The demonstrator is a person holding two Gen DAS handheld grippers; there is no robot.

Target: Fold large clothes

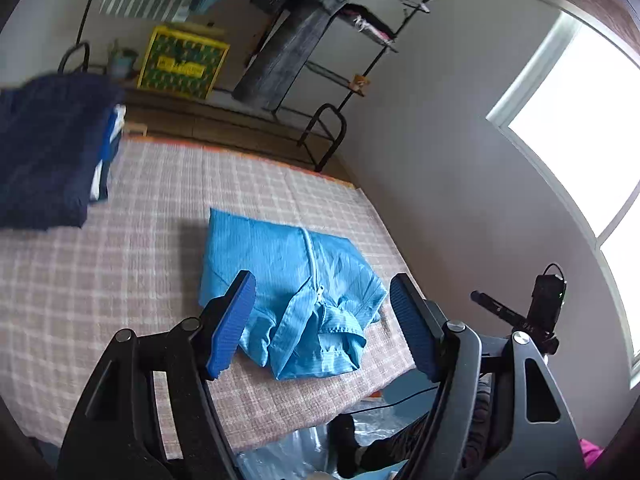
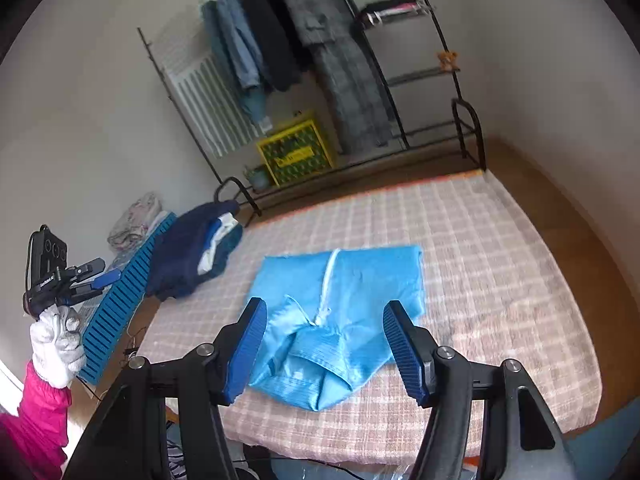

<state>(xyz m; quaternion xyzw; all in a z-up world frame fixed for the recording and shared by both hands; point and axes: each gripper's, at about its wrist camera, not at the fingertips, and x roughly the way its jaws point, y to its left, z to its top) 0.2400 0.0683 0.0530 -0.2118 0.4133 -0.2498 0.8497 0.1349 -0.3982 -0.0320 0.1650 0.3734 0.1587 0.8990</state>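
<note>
A light-blue zip jacket (image 1: 280,256) (image 2: 360,276) lies folded into a compact rectangle on the pink checked bed cover (image 1: 140,280) (image 2: 480,260), with its collar and zipper end nearest me. My left gripper (image 1: 323,280) hovers above the jacket's near end, jaws open, nothing between the blue pads. My right gripper (image 2: 323,304) hangs over the collar in the same way, open and empty. In the right wrist view a white-gloved hand (image 2: 56,340) with a pink sleeve holds the left gripper up at the far left.
A pile of navy and white folded clothes (image 1: 44,152) (image 2: 184,256) sits at the bed's left corner. A blue slatted crate (image 2: 120,292) leans beside the bed. Behind stand a clothes rack (image 2: 320,60) and a yellow crate (image 2: 296,154). A window (image 1: 580,120) is on the right.
</note>
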